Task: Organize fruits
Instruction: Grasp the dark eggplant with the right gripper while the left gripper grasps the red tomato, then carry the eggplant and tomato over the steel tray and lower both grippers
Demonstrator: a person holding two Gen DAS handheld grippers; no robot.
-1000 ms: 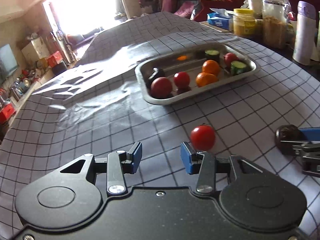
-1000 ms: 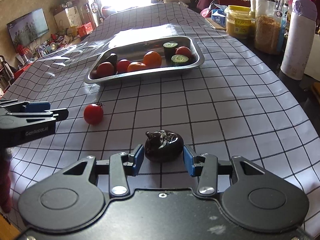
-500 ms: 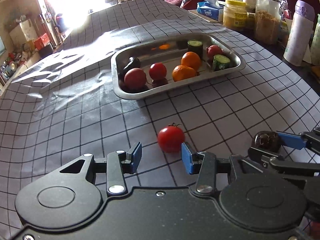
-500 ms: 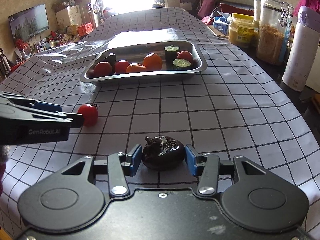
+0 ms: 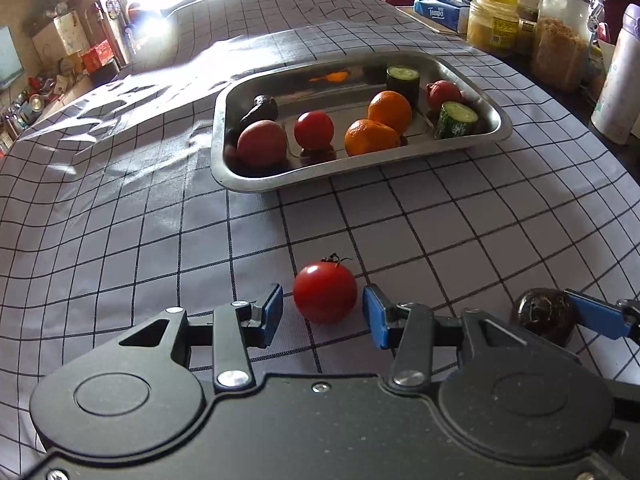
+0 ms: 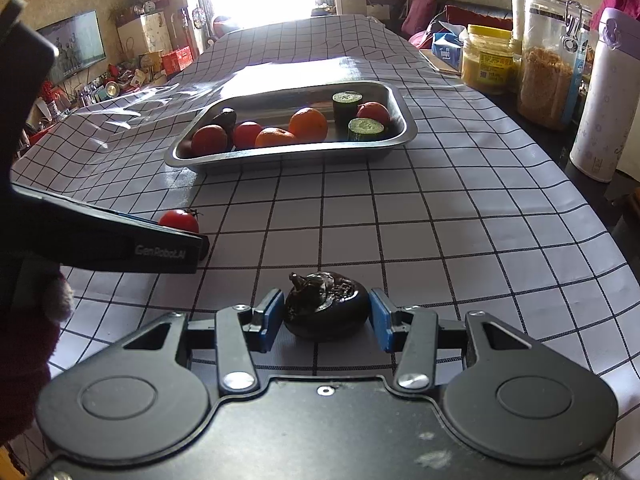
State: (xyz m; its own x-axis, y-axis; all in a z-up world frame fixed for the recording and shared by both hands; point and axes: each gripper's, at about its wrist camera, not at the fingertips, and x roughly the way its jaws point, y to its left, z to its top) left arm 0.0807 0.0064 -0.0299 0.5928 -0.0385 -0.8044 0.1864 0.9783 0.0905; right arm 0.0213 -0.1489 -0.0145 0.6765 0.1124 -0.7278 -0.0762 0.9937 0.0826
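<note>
my left gripper point(image 5: 323, 313) now has the loose tomato point(image 5: 325, 293) sitting right between its blue pads, jaws spread, a sliver of cloth showing on either side of the fruit. a second ago that tomato was off to the right of the right-hand finger; half a second ago it was only just entering the gap. so i've lined up and slid in, and i judge the closing squeeze is the one step left before the lift.

my right gripper point(image 6: 325, 319) has changed far less: it brackets the dark wrinkled fruit point(image 6: 326, 305) as it did a second ago, jaws apart. the left pad looks touching or nearly so, the right pad has a thin gap, so it isn't clamped yet.

both fruits lie on the checked tablecloth point(image 5: 120, 208), well short of the steel tray point(image 5: 256, 184), which already holds oranges, red fruit and cucumber pieces.

the tomato is near round, no real long axis; its stem stub points up and away from me, toward the tray. the dark fruit is squat, wider than tall, its long axis running across the jaws, puckered stem end up and tilted left.
</note>
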